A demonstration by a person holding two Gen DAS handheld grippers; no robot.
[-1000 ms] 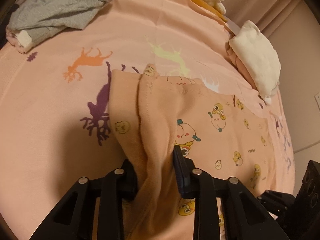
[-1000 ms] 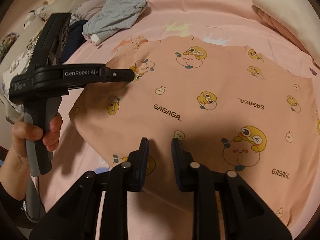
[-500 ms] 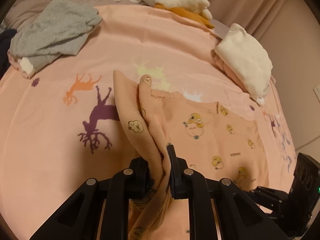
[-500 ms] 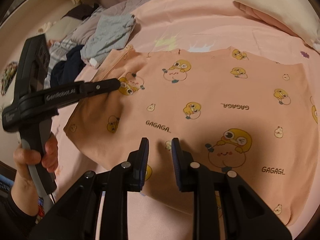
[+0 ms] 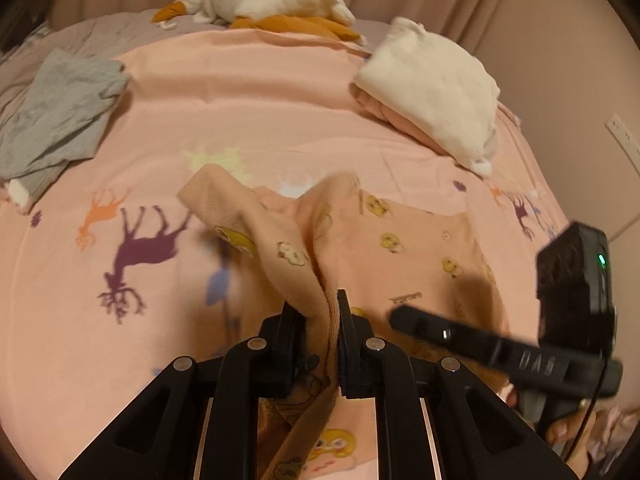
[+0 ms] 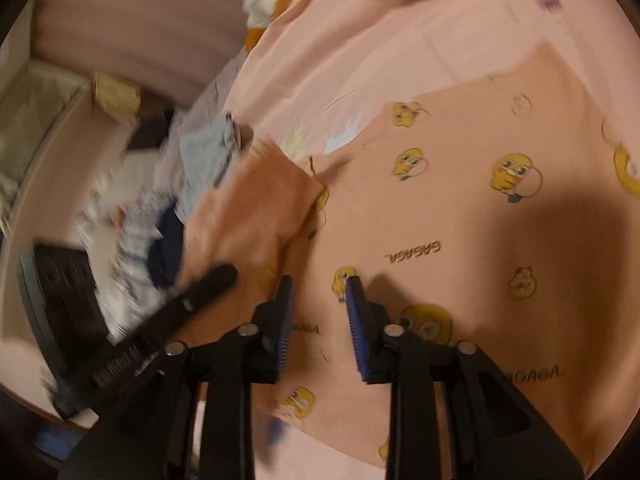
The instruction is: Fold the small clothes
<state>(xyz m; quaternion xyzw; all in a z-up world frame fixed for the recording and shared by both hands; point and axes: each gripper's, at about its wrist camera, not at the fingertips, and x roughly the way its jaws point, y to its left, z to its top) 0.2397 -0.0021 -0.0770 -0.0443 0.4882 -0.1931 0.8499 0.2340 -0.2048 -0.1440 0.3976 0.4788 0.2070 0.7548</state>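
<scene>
A peach garment with yellow cartoon prints (image 5: 400, 240) lies on the pink bed sheet (image 5: 248, 100). My left gripper (image 5: 325, 312) is shut on a bunched edge of this garment and holds it lifted, folded toward the right. It also shows in the right wrist view (image 6: 460, 200), spread flat with its left flap raised. My right gripper (image 6: 318, 292) is open and empty just above the garment's near part. The right gripper shows in the left wrist view (image 5: 404, 316) at the right, and the left gripper in the right wrist view (image 6: 228, 272), blurred.
A grey garment (image 5: 60, 116) lies at the far left. A white folded item on a pink one (image 5: 436, 84) sits at the far right. A white and orange plush toy (image 5: 272, 0) lies at the bed's far end. More clothes (image 6: 132, 220) are piled off the left side.
My left gripper has lifted the garment's edge higher and carried it to the right. My right gripper has opened wider and swung left, close to the left gripper.
</scene>
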